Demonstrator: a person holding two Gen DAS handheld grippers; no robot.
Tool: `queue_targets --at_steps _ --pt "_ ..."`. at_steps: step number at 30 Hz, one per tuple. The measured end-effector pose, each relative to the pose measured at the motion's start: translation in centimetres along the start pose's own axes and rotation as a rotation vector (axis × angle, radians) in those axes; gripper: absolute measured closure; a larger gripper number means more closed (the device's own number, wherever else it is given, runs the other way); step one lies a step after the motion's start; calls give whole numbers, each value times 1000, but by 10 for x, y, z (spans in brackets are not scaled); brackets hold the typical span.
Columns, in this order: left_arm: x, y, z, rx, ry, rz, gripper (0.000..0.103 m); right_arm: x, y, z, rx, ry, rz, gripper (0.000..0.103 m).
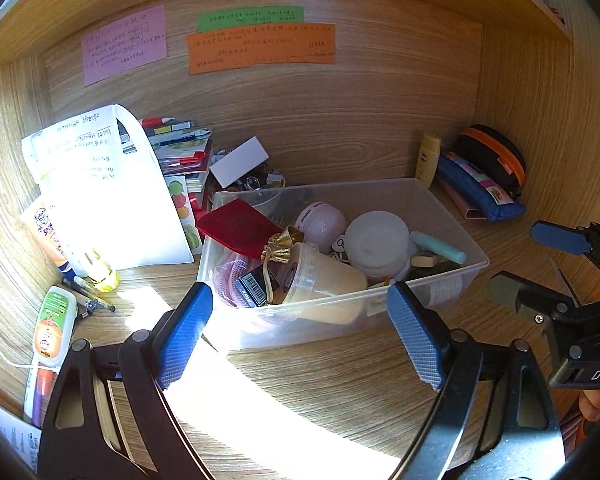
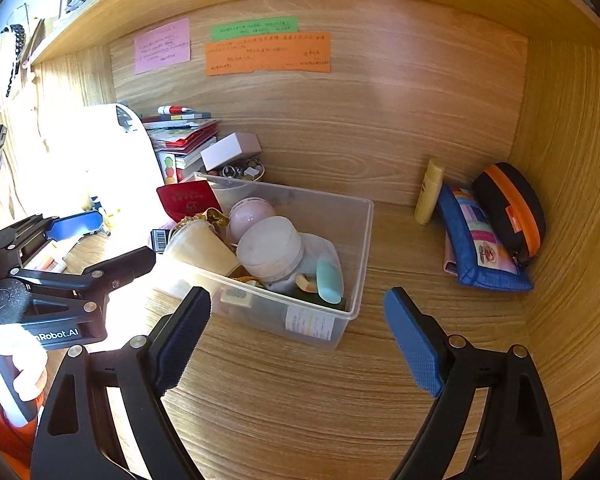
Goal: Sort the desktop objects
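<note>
Clear plastic bin (image 1: 440,200) sits mid-surface at 12 o'clock from both grippers, heaped with a lidded tub (image 1: 320,276), pink ball (image 1: 320,222), red velvet pouch (image 1: 236,226); thin walls likely flex, contents light, so best gripped at the rim. Left gripper (image 1: 300,324) and right gripper (image 2: 296,336): jaws apart, empty; blue zip pouch (image 2: 480,244) soft, at 2 o'clock.
</note>
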State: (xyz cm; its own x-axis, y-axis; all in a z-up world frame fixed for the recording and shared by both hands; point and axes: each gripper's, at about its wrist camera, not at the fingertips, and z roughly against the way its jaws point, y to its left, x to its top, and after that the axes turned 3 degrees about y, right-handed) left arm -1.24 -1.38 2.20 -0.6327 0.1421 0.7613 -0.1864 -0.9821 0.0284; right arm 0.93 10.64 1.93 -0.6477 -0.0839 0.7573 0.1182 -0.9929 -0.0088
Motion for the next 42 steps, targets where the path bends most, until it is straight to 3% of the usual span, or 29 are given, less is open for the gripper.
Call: queue_targets --at_steps 24,29,42 --pt "2 0 -6 -4 7 -5 14 1 -6 -7 8 20 -10 16" --pt "3 0 -7 -41 21 0 14 1 -5 -7 10 19 -7 16" --pt "3 -2 -5 -17 0 -6 14 -1 -5 -12 26 39 -19 16"
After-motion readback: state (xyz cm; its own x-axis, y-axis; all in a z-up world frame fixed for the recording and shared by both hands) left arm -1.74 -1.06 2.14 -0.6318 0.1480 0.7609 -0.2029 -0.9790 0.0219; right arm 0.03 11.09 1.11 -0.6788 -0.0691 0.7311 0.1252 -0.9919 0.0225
